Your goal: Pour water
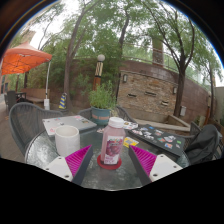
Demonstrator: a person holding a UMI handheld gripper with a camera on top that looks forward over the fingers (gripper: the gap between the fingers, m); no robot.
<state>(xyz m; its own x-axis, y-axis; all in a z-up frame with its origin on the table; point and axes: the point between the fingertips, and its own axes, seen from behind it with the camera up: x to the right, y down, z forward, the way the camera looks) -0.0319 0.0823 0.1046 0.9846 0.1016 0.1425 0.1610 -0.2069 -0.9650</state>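
No legible text on bottle [113,141]

Between my fingers [112,160] stands a clear plastic bottle [113,142] with a glossy pink label and a pale matt cap. My pads [80,160] look like matt magenta rubber. The white cup [67,139] looks smooth and matt. The table [120,178] top is glossy glass. Beyond, the chairs [25,122] are dark metal mesh, and a wall [148,96] is rough stone.

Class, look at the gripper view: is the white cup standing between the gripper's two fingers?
No. The bottle stands between the fingers of the gripper, while the white cup sits on the glass table beyond the finger beside it.
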